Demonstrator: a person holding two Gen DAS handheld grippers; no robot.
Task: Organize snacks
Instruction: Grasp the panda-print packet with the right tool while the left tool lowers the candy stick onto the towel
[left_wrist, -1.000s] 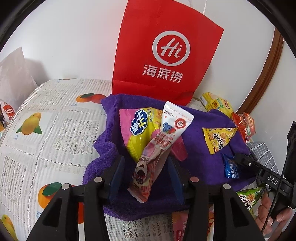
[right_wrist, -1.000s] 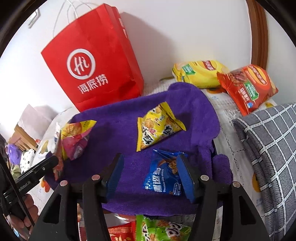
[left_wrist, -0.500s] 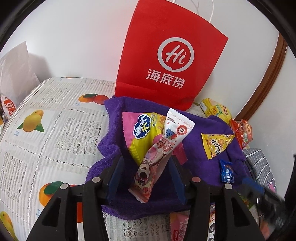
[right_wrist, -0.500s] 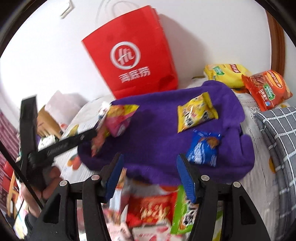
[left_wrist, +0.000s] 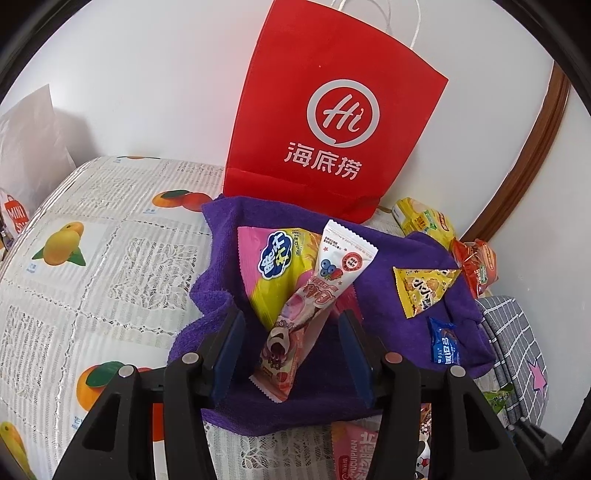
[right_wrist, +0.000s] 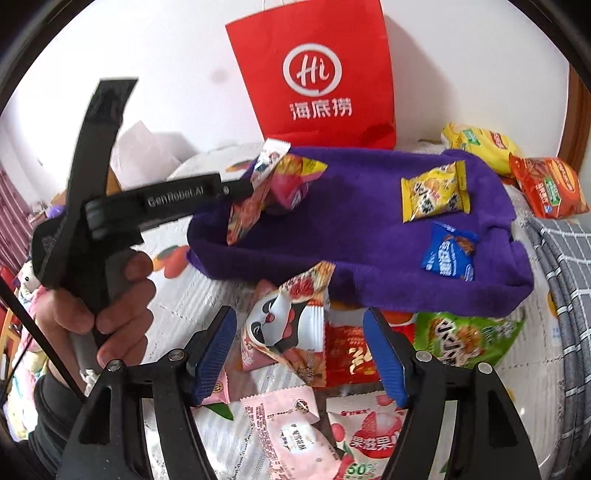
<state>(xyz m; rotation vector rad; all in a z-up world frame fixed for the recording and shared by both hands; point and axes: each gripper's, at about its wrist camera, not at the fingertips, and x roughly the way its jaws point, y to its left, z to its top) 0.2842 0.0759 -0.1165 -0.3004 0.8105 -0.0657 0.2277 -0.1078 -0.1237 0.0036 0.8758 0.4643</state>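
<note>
Left wrist view: left gripper (left_wrist: 291, 343) angled down over purple towel (left_wrist: 384, 295), jaws apart around pink wrapper (left_wrist: 295, 325), pads clear of it. Right wrist view: right gripper (right_wrist: 301, 349) angled down over snack pile beside towel, jaws opening, panda packet (right_wrist: 280, 325) between, ungripped; hand (right_wrist: 107, 306) grips left gripper's handle.

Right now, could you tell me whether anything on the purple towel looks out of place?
Yes: the long pink snack packet leans across the pink-and-yellow bag, overhanging the purple towel. The yellow packet and blue packet lie flat and apart.
</note>
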